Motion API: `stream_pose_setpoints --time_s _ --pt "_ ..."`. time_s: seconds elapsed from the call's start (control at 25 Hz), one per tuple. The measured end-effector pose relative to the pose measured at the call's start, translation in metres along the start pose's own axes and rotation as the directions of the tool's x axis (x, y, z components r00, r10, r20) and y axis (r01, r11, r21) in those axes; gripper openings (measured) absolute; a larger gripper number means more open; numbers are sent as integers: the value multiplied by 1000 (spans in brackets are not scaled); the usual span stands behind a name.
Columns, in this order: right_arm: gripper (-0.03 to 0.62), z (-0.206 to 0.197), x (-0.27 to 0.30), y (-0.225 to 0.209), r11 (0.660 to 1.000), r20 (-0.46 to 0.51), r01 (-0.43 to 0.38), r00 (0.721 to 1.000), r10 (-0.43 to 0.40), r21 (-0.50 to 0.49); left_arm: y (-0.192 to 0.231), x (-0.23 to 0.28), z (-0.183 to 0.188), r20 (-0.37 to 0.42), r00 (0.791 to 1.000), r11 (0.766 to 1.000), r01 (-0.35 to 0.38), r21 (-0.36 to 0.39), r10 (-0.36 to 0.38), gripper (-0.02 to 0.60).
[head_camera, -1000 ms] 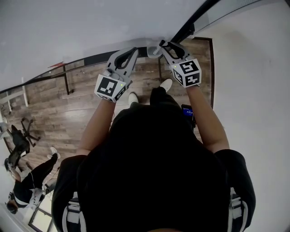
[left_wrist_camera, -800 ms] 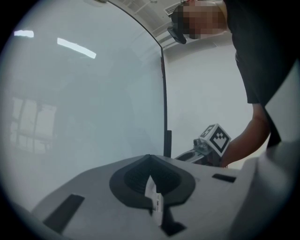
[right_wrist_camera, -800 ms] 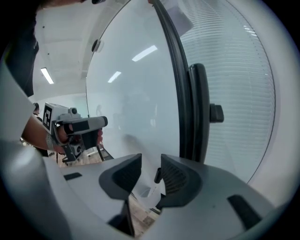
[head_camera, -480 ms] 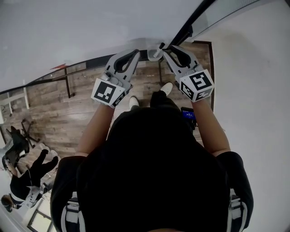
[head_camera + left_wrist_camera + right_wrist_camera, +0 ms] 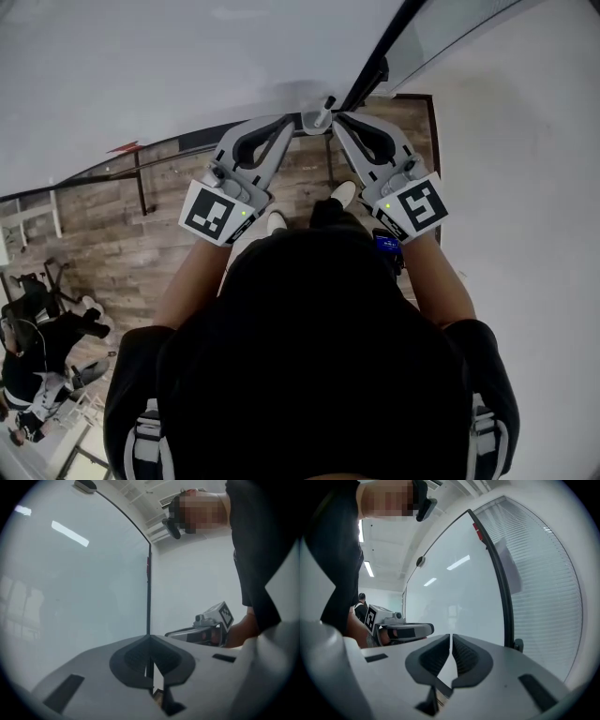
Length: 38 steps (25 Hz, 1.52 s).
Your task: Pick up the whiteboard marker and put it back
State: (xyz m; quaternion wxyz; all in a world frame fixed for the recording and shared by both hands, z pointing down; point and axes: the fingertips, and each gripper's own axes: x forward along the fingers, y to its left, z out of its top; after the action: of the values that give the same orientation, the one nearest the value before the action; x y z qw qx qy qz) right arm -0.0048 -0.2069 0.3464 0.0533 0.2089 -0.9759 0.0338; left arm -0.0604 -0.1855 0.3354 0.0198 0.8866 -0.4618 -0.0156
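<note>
Head view: left gripper [image 5: 287, 122] and right gripper [image 5: 339, 119] are held level with their tips close together at the whiteboard [image 5: 187, 66], probably because the marker belongs there. Only this view shows a pale item [image 5: 322, 114] between the tips; it may be the marker, unconfirmed.
Left gripper view: jaws fully together and empty; no marker in sight.
Right gripper view: jaws have just been closing to a thin slit, with nothing seen between them. Jaw state reads only in the gripper views.

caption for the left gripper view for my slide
Left gripper, jaws shut on nothing, facing the whiteboard beside its black frame edge.
</note>
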Motion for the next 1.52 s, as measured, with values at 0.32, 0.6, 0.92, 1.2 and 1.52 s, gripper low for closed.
stream_pose_setpoints --time_s 0.32,0.6,0.92,1.2,1.52 --pt "2 5 -14 15 999 43 13 999 -12 -30 -13 -2 3 4 1000 1000 10 22 -10 3" --pt "2 7 -20 20 999 52 51 997 -50 -18 -18 -6 2 2 1000 999 31 23 -31 3" --pt "0 8 -21 11 997 56 75 996 -74 -18 -17 0 -2 -6 999 999 35 18 -35 3" --pt "0 12 -19 8 997 54 70 996 -69 -18 -15 3 -1 -13 1000 1000 27 15 -27 3" --pt "0 9 -15 4 998 56 57 997 -55 -20 -12 7 -4 -5 1000 1000 18 15 -18 3"
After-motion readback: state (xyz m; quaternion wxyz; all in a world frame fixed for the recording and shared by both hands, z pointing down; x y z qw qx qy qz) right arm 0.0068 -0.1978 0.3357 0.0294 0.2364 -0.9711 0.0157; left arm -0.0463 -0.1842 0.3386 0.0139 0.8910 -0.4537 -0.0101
